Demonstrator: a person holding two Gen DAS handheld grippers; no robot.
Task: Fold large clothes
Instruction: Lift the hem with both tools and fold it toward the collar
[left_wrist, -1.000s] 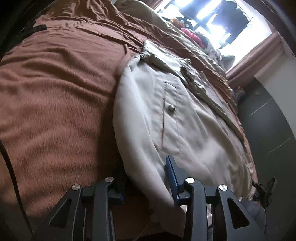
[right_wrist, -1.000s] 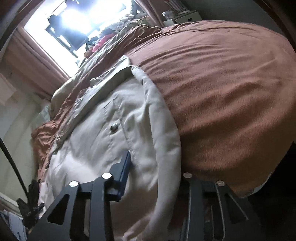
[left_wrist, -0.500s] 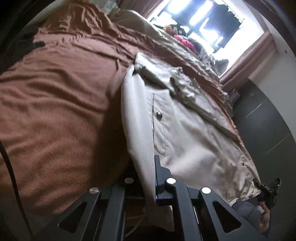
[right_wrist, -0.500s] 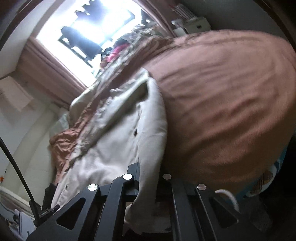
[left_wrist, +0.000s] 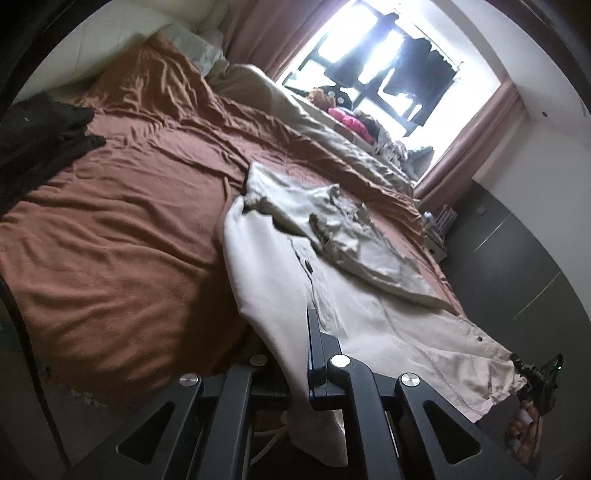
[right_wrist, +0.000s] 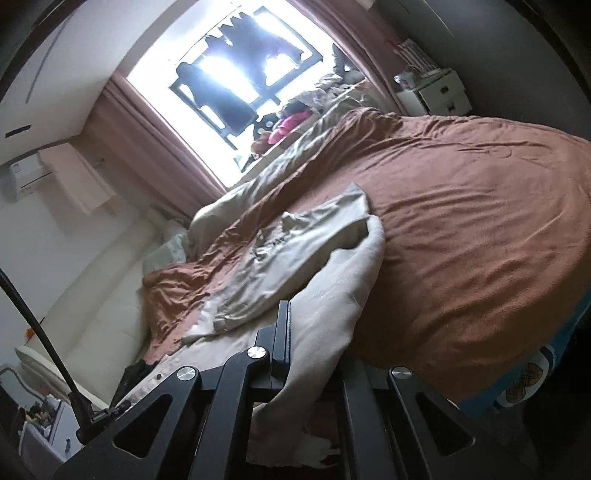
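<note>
A big pale jacket lies spread on a bed with a brown cover. Its near end hangs off the edge of the bed, and that is where both tools hold it.

The left gripper is pinched tight on one near edge of the jacket — the cloth runs down between its two black fingers and hangs below. The right gripper is pinched tight on the other near edge the same way.

The far part of the jacket, with its collar, rests flat on the cover. A dark cloth lies on the bed, well apart from the jacket. Behind the bed is a bright window with pink curtains.
</note>
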